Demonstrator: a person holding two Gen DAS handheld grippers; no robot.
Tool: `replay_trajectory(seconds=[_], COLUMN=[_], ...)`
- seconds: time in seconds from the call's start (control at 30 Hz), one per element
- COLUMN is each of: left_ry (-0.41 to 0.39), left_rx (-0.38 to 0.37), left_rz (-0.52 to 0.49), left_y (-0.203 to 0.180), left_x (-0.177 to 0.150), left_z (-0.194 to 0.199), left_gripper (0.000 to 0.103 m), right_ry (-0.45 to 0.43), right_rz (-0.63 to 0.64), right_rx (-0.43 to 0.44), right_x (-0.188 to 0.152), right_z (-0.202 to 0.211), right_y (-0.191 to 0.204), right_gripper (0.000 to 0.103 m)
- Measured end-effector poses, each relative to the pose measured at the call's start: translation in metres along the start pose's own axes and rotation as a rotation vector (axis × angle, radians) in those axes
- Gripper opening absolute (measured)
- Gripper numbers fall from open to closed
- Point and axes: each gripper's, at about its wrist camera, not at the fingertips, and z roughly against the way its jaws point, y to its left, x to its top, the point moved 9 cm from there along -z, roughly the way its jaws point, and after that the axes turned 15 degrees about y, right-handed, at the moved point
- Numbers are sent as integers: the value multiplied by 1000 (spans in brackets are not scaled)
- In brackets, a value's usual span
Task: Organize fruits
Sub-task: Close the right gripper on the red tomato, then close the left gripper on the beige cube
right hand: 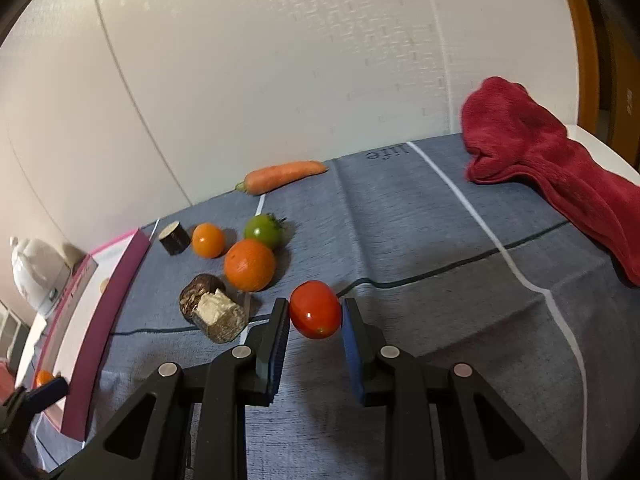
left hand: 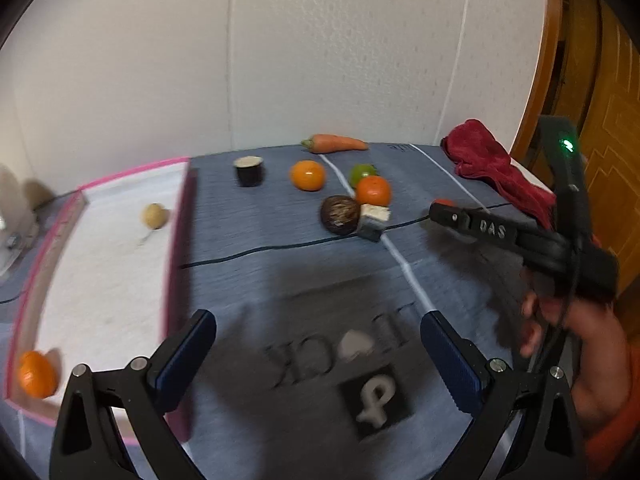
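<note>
My right gripper (right hand: 315, 312) is shut on a red tomato (right hand: 315, 309), held just above the grey cloth. In the left wrist view the right gripper (left hand: 442, 206) shows from the side, a hand behind it. My left gripper (left hand: 318, 344) stands open over the cloth with nothing between its fingers. Left of it lies a pink-rimmed tray (left hand: 178, 240) holding an orange (left hand: 37, 374) and a small yellowish fruit (left hand: 154, 216). On the cloth lie two oranges (right hand: 250, 265) (right hand: 208, 240), a green tomato (right hand: 264, 232), a carrot (right hand: 284, 176) and a brown round fruit (right hand: 196, 292).
A red towel (right hand: 548, 160) is heaped at the back right of the table. A dark cut cylinder (right hand: 175, 238) and a pale-topped chunk (right hand: 220, 314) lie among the fruit. A white kettle (right hand: 34, 272) stands beyond the tray. The wall runs close behind.
</note>
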Motion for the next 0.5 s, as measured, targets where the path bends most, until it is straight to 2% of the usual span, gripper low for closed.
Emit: replay_trajectory(seconds=[0.13, 0.2, 0.27, 0.33, 0.5], left_ry=[15, 19, 45, 80, 127], left_rx=[-24, -30, -32, -40, -103], left_rz=[58, 57, 48, 36, 72], left_y=[-13, -19, -27, -34, -45], left_x=[26, 35, 45, 51, 66], left_z=[-21, -29, -42, -54, -76], left_gripper=[102, 100, 82, 69, 68], right_ry=[-34, -42, -40, -34, -32], right_rz=[-92, -125, -154, -172, -176], right_rx=[43, 67, 89, 99, 105], right_x=[0, 0, -1, -1, -1], right_z=[8, 10, 9, 7, 7], right_y=[-21, -27, -33, -37, -37], right_gripper=[26, 26, 26, 26, 26])
